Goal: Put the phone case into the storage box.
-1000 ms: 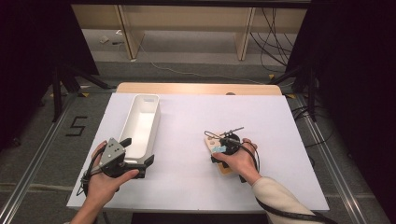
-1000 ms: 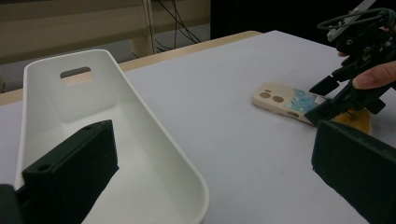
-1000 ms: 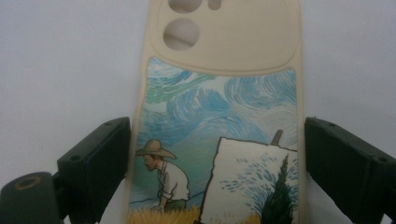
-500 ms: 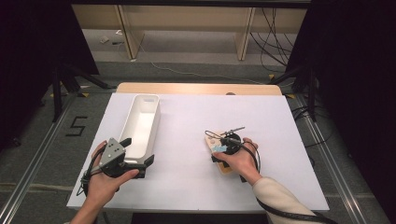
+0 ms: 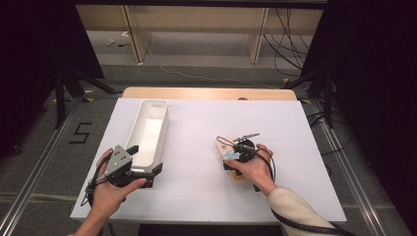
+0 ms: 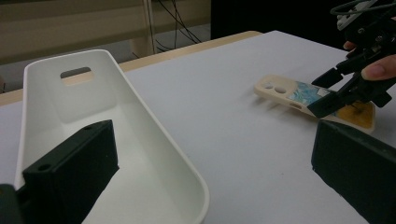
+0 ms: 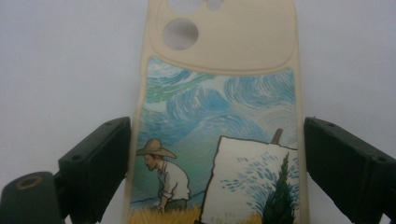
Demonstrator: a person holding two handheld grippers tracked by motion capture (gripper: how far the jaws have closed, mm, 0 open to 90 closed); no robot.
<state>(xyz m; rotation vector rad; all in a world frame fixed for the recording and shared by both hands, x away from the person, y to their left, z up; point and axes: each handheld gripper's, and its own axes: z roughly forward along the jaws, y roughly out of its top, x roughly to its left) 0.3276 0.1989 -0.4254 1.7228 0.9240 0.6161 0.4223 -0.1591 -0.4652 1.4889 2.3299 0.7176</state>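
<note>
Jaws of left gripper [image 5: 156, 176] wide apart, straddling near end wall of white bin [image 5: 147, 132] without pressing it. Jaws of right gripper [image 7: 217, 158] spread either side of phone case [image 7: 219, 126], painted side up, flat on white table [image 5: 196, 123]; left pad just beside case edge, right pad apart, no squeeze.

Phone case [image 7: 219, 116]: cream plastic, glossy printed painting. Bin [image 5: 147, 132], left: smooth white plastic. Counter [image 5: 206, 196]: matt white top, wood far edge.

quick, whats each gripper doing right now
Left gripper: open, holding nothing, one jaw inside the white bin.
Right gripper: open, jaws straddling the phone case, not clamped on it.
</note>
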